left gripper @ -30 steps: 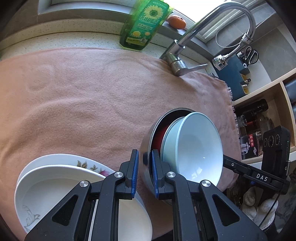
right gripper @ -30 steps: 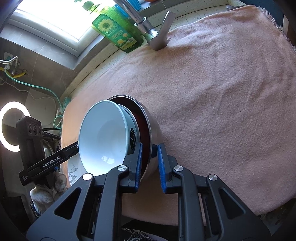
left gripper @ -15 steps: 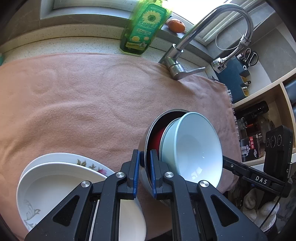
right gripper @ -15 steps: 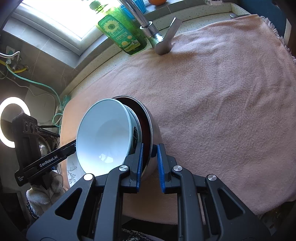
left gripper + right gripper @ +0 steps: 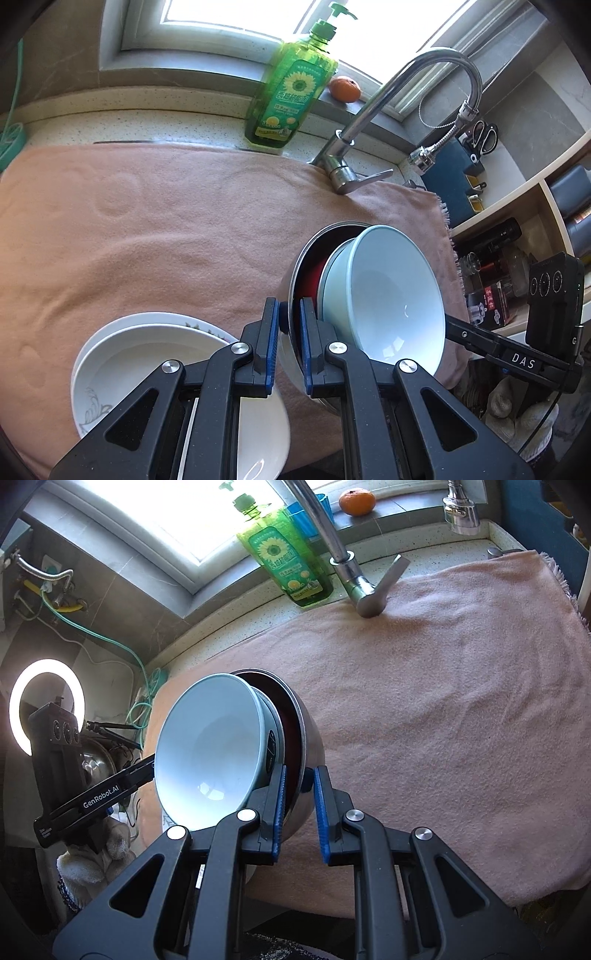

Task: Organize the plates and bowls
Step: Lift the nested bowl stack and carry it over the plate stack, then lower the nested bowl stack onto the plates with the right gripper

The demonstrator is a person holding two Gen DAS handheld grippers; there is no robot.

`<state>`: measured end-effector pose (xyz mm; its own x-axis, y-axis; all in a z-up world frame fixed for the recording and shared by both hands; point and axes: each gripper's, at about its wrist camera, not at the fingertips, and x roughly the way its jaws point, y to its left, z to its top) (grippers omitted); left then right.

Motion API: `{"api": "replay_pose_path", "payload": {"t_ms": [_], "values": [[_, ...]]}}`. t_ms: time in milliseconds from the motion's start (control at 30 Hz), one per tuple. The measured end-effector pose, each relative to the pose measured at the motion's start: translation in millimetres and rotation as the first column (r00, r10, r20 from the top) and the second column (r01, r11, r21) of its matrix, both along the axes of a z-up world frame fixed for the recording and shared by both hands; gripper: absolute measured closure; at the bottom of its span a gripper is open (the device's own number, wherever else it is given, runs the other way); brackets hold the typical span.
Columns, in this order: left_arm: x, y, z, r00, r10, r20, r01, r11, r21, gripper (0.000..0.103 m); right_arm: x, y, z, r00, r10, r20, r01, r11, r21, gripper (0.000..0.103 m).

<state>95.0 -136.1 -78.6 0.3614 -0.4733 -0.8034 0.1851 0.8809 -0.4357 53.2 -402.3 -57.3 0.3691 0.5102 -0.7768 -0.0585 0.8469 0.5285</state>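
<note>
While both tools pinch the steel bowl's rim, left tool and right tool nearly closed, a pale blue bowl nests tilted inside

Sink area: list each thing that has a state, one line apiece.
steel bowl: lifted, tilted, rim gripped both sides
pale blue bowl: nested, tilted
left gripper: shut on rim
right gripper: shut on rim
white plates: stacked on towel
faucet: no water running
</note>
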Motion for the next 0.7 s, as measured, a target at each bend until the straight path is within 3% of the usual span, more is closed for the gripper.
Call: {"api": "replay_pose_path", "payload": {"t_ms": [400,700], "values": [[-26,56,19,0.994,0.105,0.042,-0.105,0.994,-0.007,0.095,-10,58,13,0.993,0.114,0.018,-0.114,0.993,0.014,0.087],[-49,94,11,0.984,0.175,0.016,-0.175,0.985,-0.008,0.095,-22,99,4,0.982,0.188,-0.011,-0.188,0.982,0.004,0.087]]}}
